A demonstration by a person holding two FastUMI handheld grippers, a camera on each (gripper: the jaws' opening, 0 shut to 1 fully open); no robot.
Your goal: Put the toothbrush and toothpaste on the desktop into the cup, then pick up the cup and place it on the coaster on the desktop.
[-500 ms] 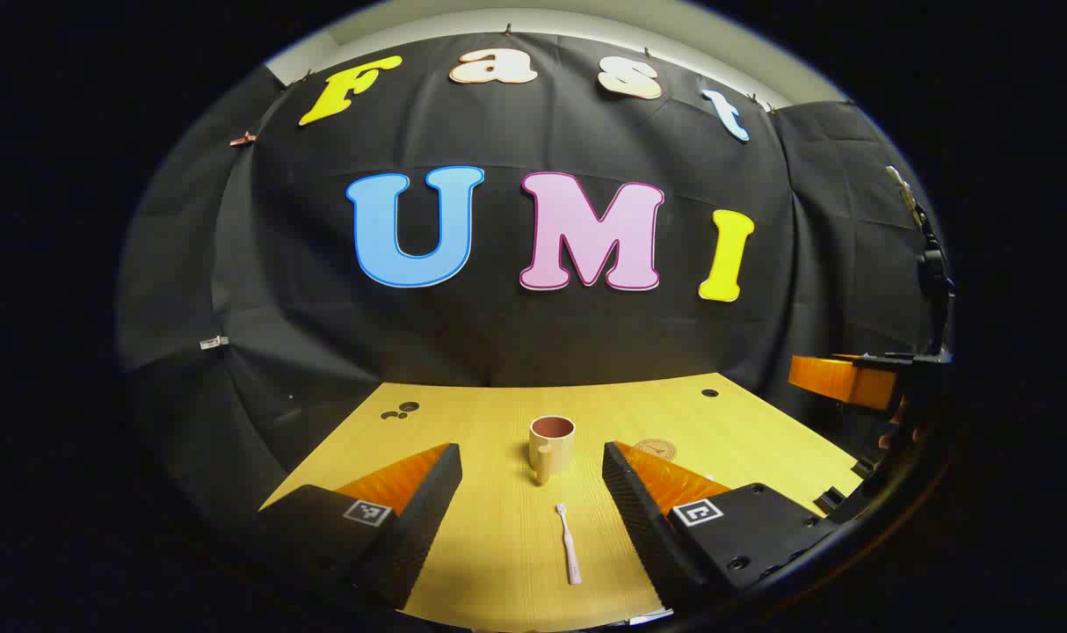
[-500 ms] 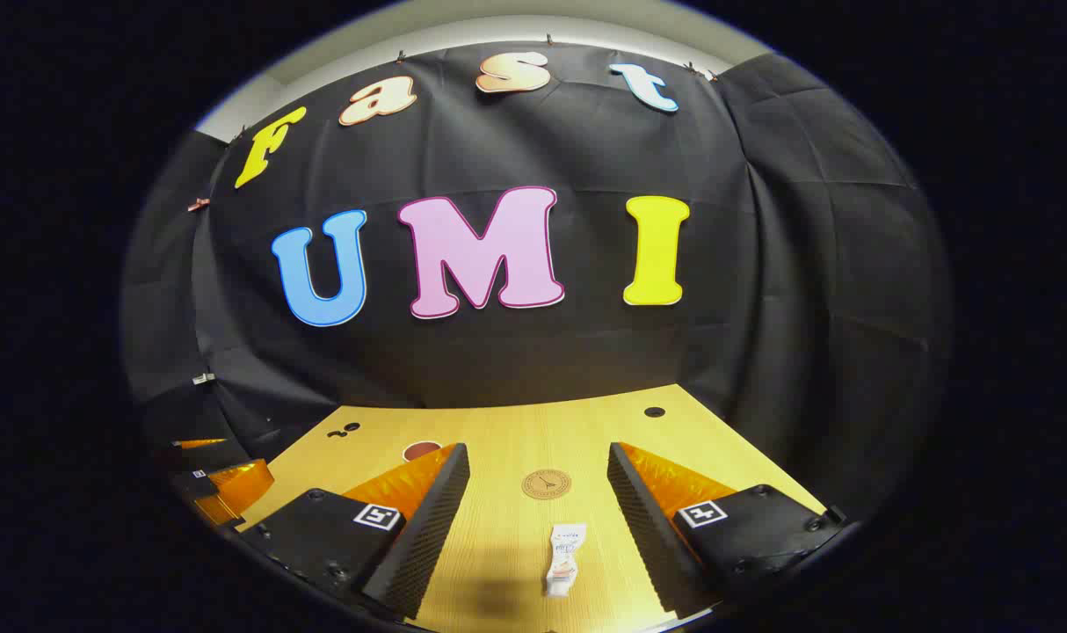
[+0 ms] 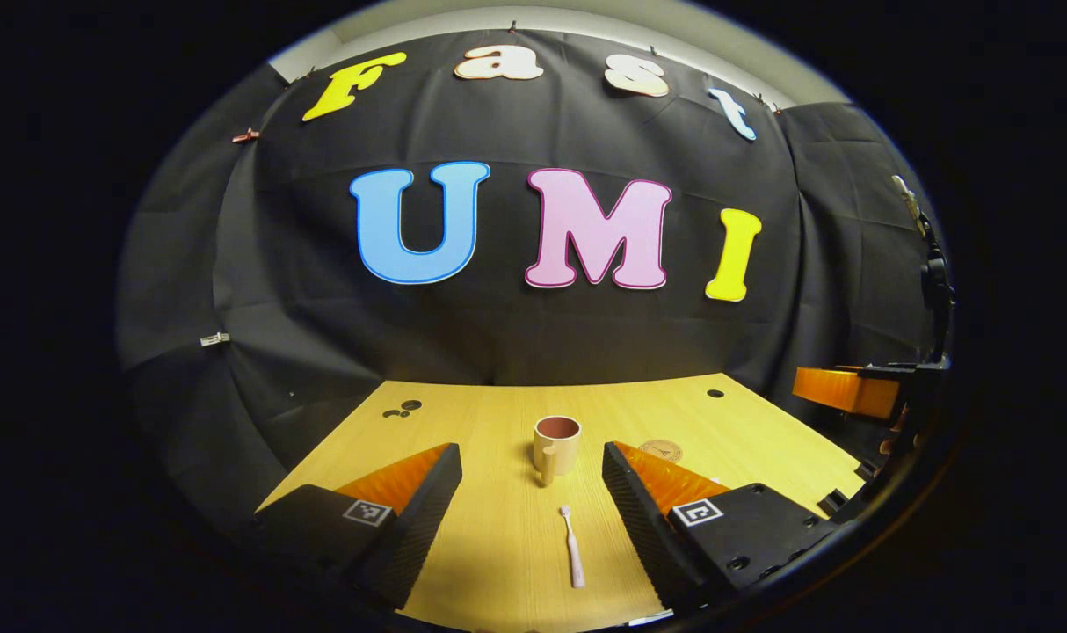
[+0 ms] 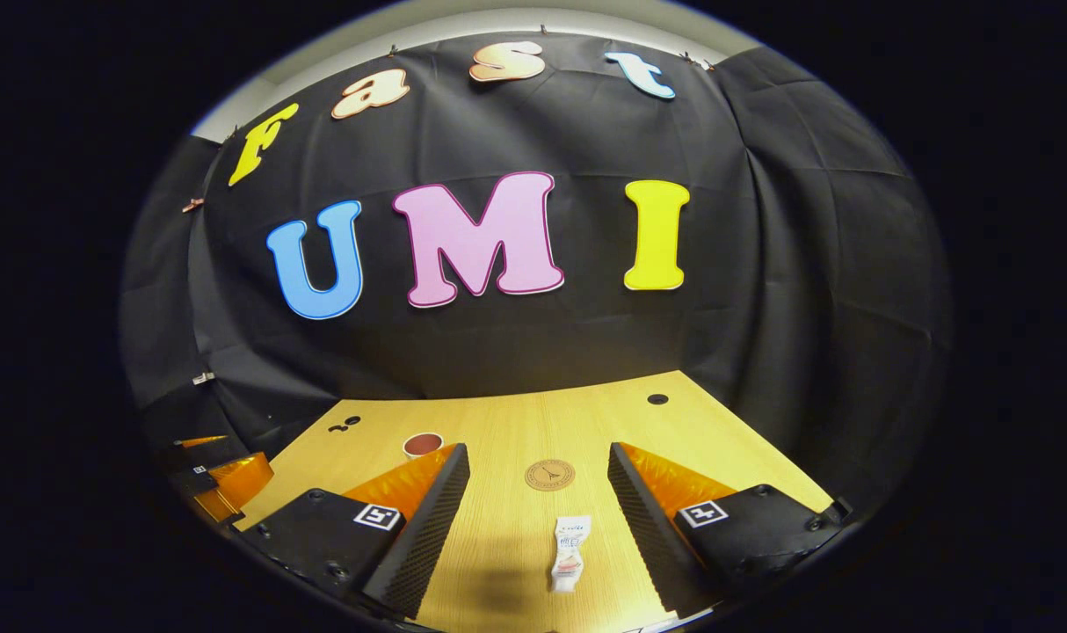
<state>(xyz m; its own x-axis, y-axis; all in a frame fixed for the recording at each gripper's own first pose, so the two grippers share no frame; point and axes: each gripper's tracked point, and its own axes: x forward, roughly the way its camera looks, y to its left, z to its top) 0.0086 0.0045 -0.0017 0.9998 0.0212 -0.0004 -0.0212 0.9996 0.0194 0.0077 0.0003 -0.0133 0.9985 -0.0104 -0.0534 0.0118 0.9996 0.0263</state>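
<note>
While both grippers are hovering above the near edge of the desktop (image 3: 463, 422) with jaws spread wide and nothing between them, we are finding every step outstanding. We are noting the toothbrush (image 3: 572, 557) lying flat ahead of the left gripper (image 3: 528, 514), the empty cup (image 3: 555, 445) upright mid-desktop beyond it, and the toothpaste (image 4: 568, 552) lying ahead of the right gripper (image 4: 539, 521). We are recording the coaster (image 4: 549, 475) bare, toward the right edge beside the cup, so both loadings and the cup transfer are remaining.
</note>
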